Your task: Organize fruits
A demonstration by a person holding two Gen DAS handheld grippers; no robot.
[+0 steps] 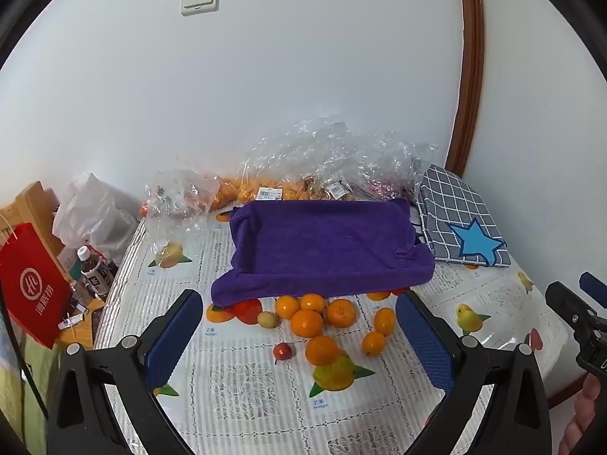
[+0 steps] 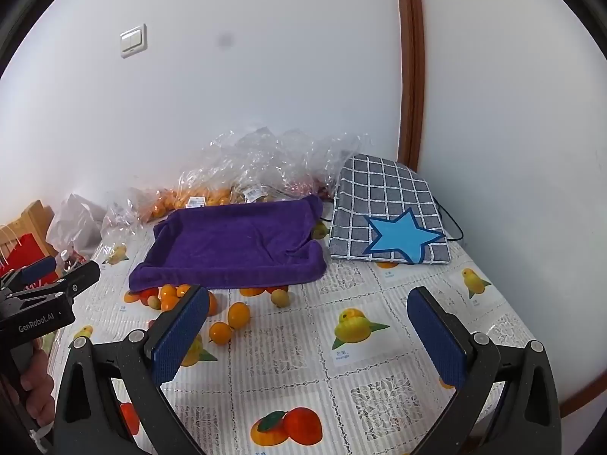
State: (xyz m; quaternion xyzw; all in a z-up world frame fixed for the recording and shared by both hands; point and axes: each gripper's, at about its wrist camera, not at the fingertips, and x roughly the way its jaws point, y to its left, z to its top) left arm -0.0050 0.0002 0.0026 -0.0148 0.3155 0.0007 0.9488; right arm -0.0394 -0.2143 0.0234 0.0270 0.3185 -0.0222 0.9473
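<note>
L to R, as you face the table:
- Red bag [image 1: 32, 284], bottles [image 1: 95, 269]: off the L table edge, not yours to sort.
- L gripper [image 1: 299, 337]: you hold it low over the cloth [image 1: 235, 379], aimed at the fruit; fingers wide apart, nothing held.
- Oranges [image 1: 307, 322]: loose cluster w/ 1 small red fruit [image 1: 282, 350], touching the front of the purple tray [image 1: 322, 246]; prob. meant to go in it. Tray looks empty.
- Plastic bags [image 1: 303, 159]: behind tray, more fruit inside.
- R gripper [image 2: 307, 337]: level, hovering R of the cluster; fingers wide apart, nothing held.
- Checked pad [image 2: 387, 220]: R of tray.
</note>
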